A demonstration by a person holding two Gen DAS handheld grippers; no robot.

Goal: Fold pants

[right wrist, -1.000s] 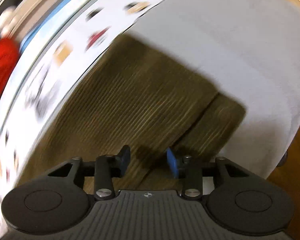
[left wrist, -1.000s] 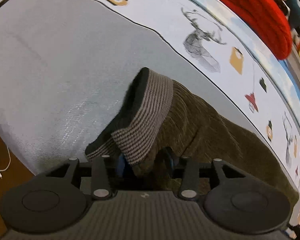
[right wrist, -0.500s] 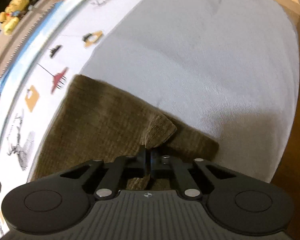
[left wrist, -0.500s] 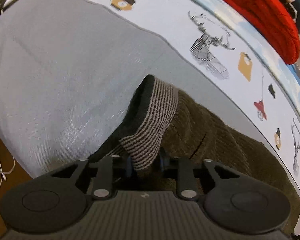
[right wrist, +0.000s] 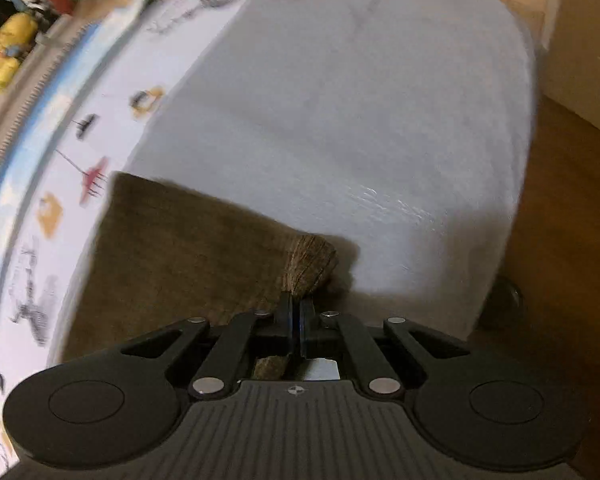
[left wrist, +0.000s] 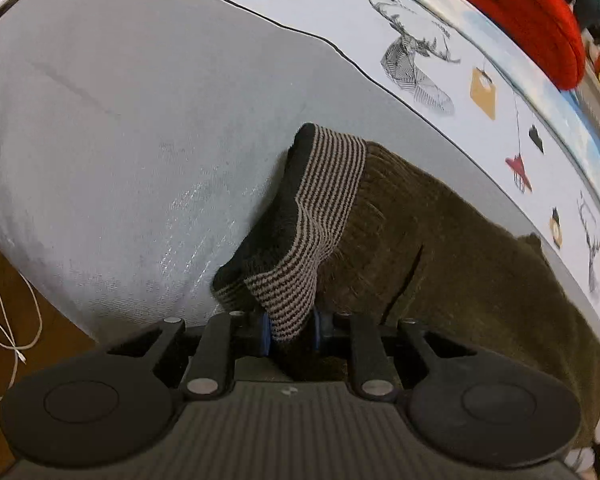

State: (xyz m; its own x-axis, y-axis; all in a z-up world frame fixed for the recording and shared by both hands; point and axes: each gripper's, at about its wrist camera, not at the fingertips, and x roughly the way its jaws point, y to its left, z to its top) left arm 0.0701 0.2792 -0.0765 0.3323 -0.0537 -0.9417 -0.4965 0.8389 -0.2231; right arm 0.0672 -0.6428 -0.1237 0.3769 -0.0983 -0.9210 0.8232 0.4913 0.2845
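Left gripper (left wrist: 290, 330) was clamped on the striped knit waistband (left wrist: 324, 200) of the olive corduroy pants (left wrist: 460, 264), blue pads pinching the fabric from both sides. Right gripper (right wrist: 296, 320) was pressed fully together on a bunched leg hem (right wrist: 310, 264), raised off the surface. The pants lay on a grey bedsheet (left wrist: 120, 120), beside a printed white blanket (left wrist: 420, 60); a red cushion (left wrist: 520, 12) sat beyond.

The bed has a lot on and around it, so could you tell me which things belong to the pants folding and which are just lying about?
In use:
- pants, striped waistband
- left gripper
- right gripper
- grey sheet

Lying about:
- red cushion
- white cable
- yellow plush toy
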